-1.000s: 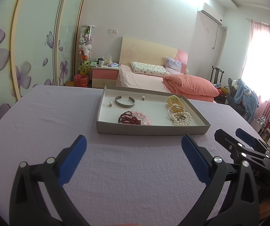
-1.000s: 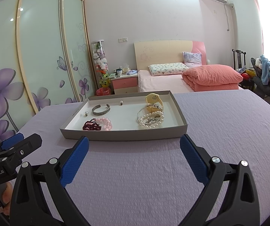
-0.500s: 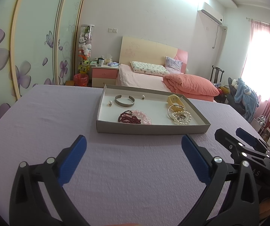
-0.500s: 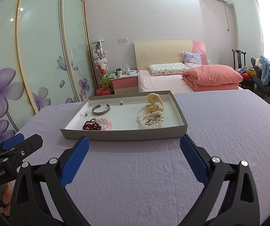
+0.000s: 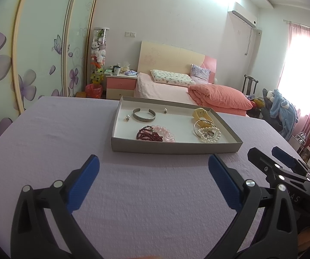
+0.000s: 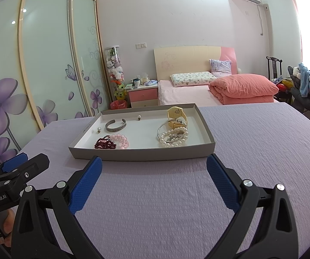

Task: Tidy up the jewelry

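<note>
A grey tray (image 5: 176,147) (image 6: 142,156) with a white floor lies on the lilac tablecloth. In it are a silver cuff bangle (image 5: 144,114) (image 6: 116,125), two small pearl earrings (image 5: 127,117) (image 5: 165,110), a dark red bead bracelet (image 5: 148,134) (image 6: 105,144) touching a pink bead bracelet (image 5: 165,132) (image 6: 121,140), a pearl bracelet (image 5: 210,134) (image 6: 173,137) over a thin silver ring, and a yellow watch (image 5: 201,114) (image 6: 176,116). My left gripper (image 5: 153,182) is open and empty, short of the tray. My right gripper (image 6: 153,181) is open and empty, also short of the tray.
The table carries a lilac cloth (image 5: 46,138). Behind it stand a bed with a coral duvet (image 5: 219,97), a pink nightstand (image 5: 120,84) and floral wardrobe doors (image 6: 36,69). A chair with blue clothing (image 6: 308,86) is at the right.
</note>
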